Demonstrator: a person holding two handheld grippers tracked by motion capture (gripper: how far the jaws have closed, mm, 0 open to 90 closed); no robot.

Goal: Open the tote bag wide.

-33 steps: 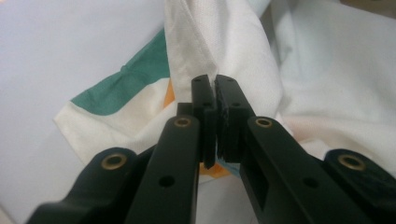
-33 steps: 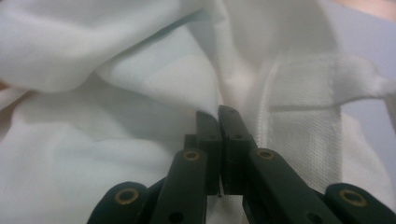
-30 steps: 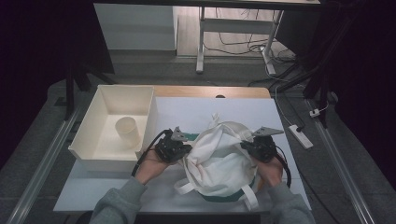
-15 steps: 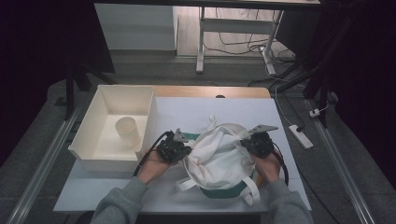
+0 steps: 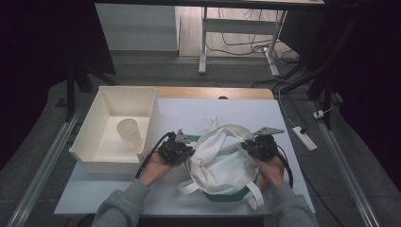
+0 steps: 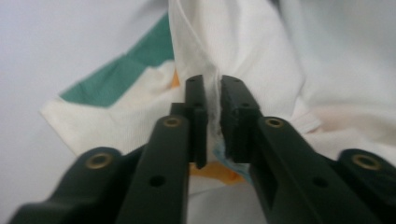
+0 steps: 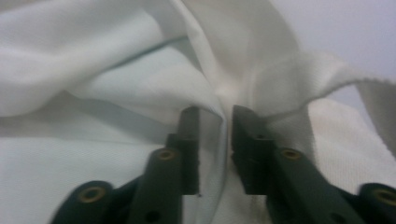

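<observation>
One cup (image 5: 129, 134) in bin (image 5: 150, 108) | both grippers' fingers just loosening, bag (image 5: 220, 158) cloth between

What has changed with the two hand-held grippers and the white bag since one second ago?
Both the left hand-held gripper and the right hand-held gripper have just been opening; a fold of the white bag stands between each pair of jaws, now in a small gap. The bag, the hands, the white bin and the cup kept their places.
</observation>
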